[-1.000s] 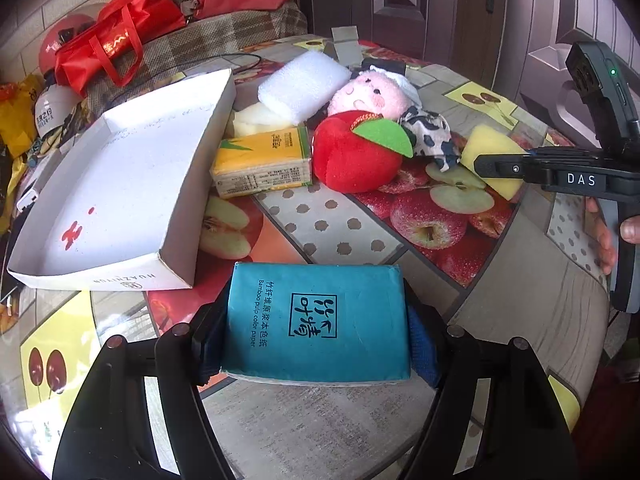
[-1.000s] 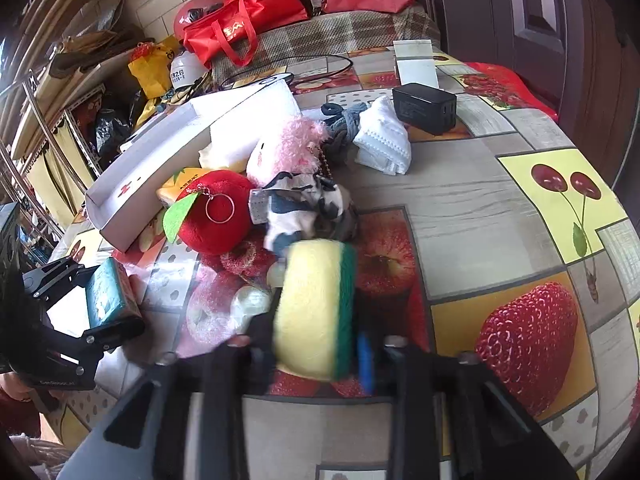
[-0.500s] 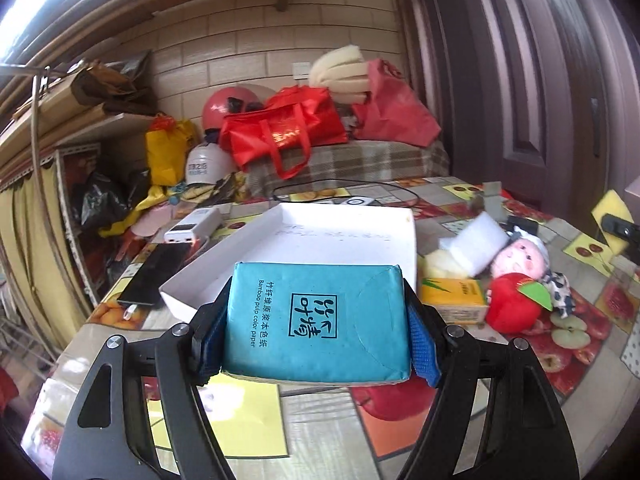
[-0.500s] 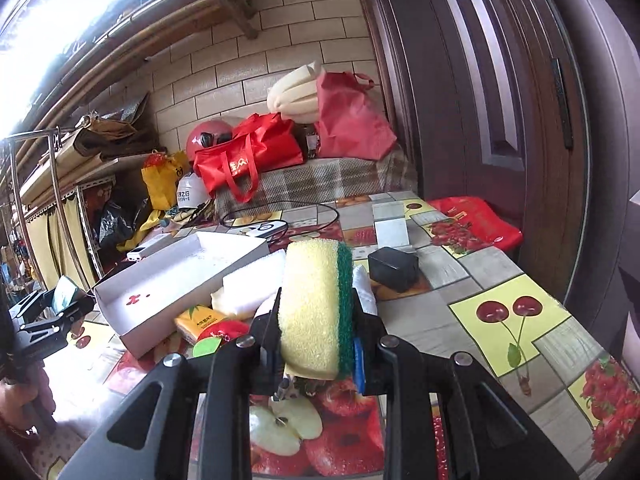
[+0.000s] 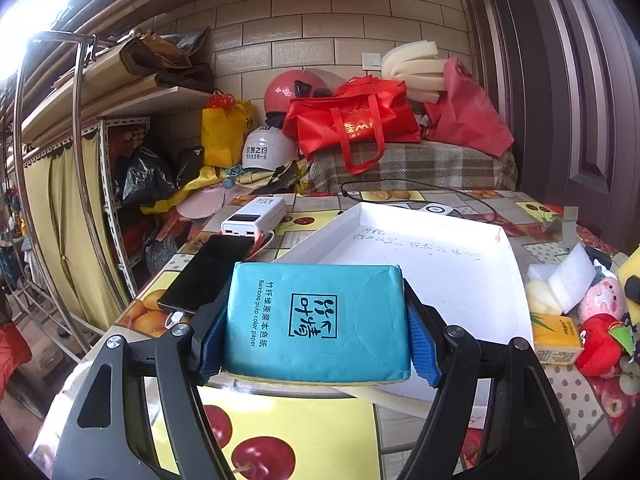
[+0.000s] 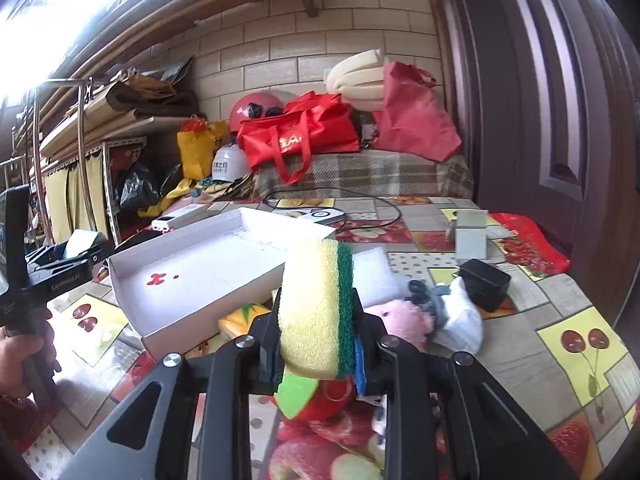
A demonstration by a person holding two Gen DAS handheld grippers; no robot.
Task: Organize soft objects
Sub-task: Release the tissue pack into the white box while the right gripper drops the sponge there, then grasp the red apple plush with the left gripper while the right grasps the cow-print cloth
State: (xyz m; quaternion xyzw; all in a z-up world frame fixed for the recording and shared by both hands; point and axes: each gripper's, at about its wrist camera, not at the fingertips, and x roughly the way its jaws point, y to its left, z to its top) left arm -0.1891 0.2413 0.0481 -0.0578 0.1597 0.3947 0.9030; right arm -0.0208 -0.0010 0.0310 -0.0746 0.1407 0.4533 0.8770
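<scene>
My left gripper (image 5: 316, 336) is shut on a teal tissue pack (image 5: 320, 320) and holds it above the table, just in front of the near edge of the white box lid (image 5: 460, 264). My right gripper (image 6: 316, 344) is shut on a yellow sponge with a green scrub side (image 6: 316, 308), held above a red plush apple (image 6: 324, 400). The white box lid (image 6: 192, 272) lies to its left. A pink plush toy (image 6: 404, 320), a white foam block (image 6: 376, 276) and a yellow tissue pack (image 5: 556, 336) lie beside the lid.
A black phone (image 5: 208, 272) and a white power bank (image 5: 256, 216) lie left of the lid. A black adapter (image 6: 484, 284), a white cloth (image 6: 460, 320) and a grey stand (image 6: 472, 232) sit at the right. Red bags (image 5: 352, 124) and helmets are piled behind the table.
Both grippers have lifted and tilted up from looking down at the table. The left one with the tissue pack has come closer to the white lid. The right one holds the sponge higher.
</scene>
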